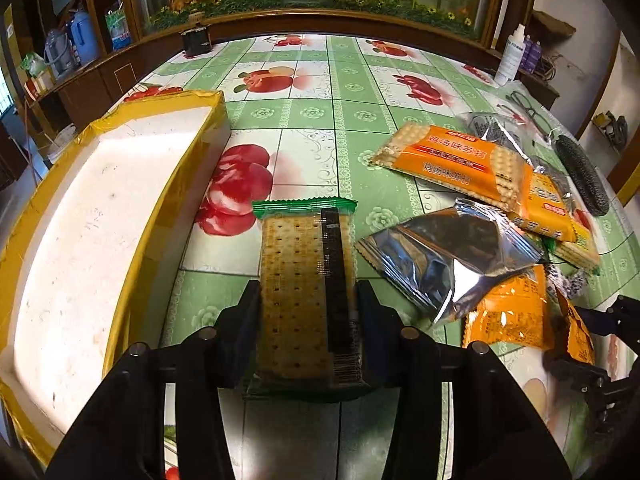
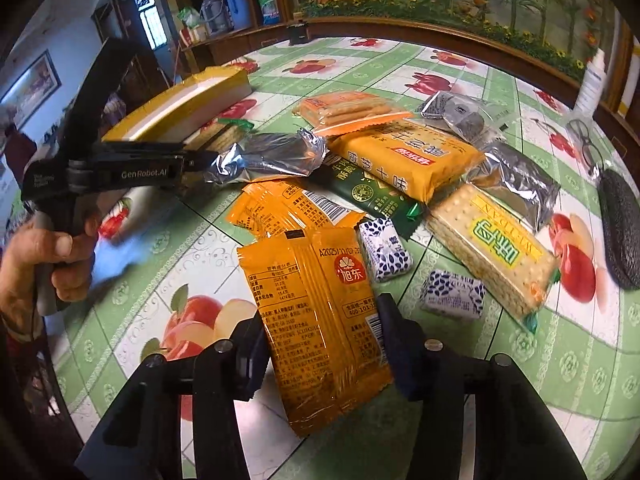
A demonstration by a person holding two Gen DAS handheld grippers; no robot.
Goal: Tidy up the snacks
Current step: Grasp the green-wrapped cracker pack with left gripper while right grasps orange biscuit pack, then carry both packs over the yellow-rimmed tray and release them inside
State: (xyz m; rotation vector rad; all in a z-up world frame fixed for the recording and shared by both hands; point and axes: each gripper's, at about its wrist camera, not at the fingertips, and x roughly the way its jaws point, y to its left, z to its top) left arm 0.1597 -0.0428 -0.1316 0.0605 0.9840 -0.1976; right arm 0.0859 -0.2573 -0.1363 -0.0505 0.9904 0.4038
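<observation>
Left claw (image 1: 308, 312) pinches a green-edged cracker pack (image 1: 306, 292); right claw (image 2: 322, 344) pinches an orange packet (image 2: 316, 320) printed "旭东" and "A2025". "GenRobot.AI" marks the left tool.

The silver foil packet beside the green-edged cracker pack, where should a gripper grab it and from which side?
Grip the silver foil packet by its flat crimped end nearest the cracker pack, coming from above on that open side. Its middle is puffy and crinkled, and orange packets crowd the far side.
</observation>
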